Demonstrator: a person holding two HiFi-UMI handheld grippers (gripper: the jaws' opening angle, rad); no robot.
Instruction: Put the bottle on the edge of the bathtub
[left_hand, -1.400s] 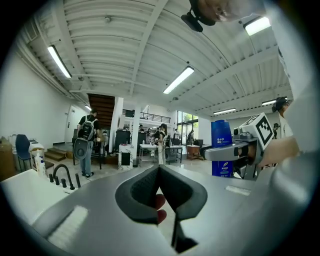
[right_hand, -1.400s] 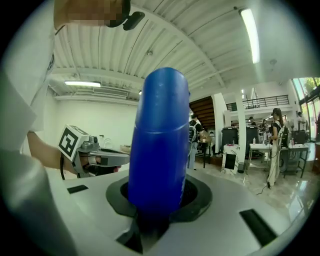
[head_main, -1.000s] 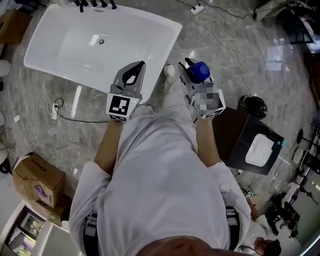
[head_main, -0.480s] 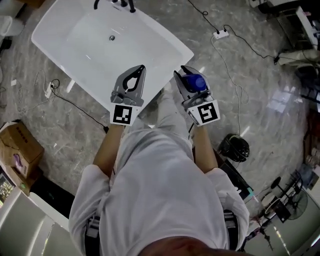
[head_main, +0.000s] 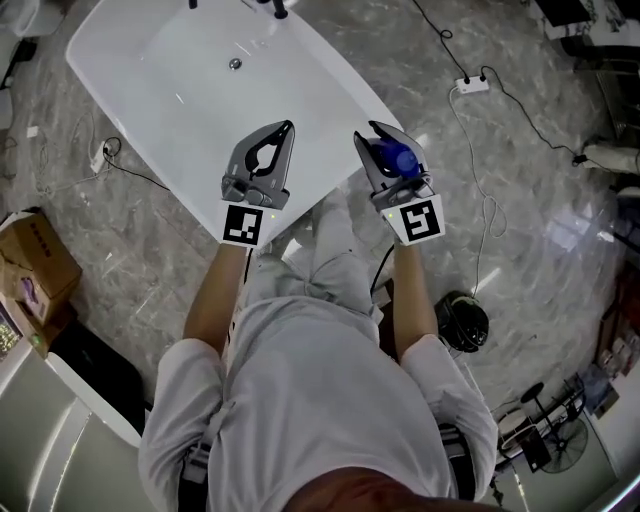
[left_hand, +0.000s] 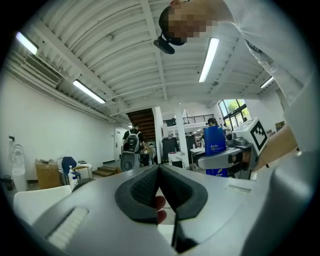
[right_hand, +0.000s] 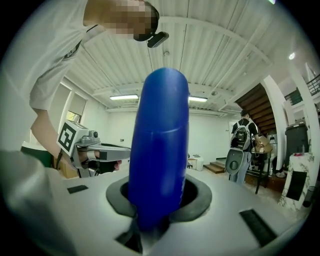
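Note:
The white bathtub (head_main: 150, 60) lies at the upper left of the head view, with its near rim (head_main: 340, 175) running between my two grippers. My right gripper (head_main: 385, 140) is shut on a blue bottle (head_main: 398, 158) and hangs just past the rim's right end, above the floor. In the right gripper view the blue bottle (right_hand: 160, 145) stands upright between the jaws of the right gripper (right_hand: 159, 210). My left gripper (head_main: 283, 130) reaches over the tub's near rim, shut and empty. In the left gripper view the left gripper (left_hand: 159, 170) has its jaws touching, and the blue bottle (left_hand: 215, 145) shows at the right.
A faucet (head_main: 272, 8) sits at the tub's far end. A power strip (head_main: 470, 85) with cables lies on the marble floor to the right, beside a black round object (head_main: 462, 320). A cardboard box (head_main: 35, 262) is at the left. A person with a backpack (right_hand: 241, 135) stands far off.
The tub has drawn nearer and turned in the head view. Both grippers have moved forward to its near rim. The right gripper has kept hold of the bottle.

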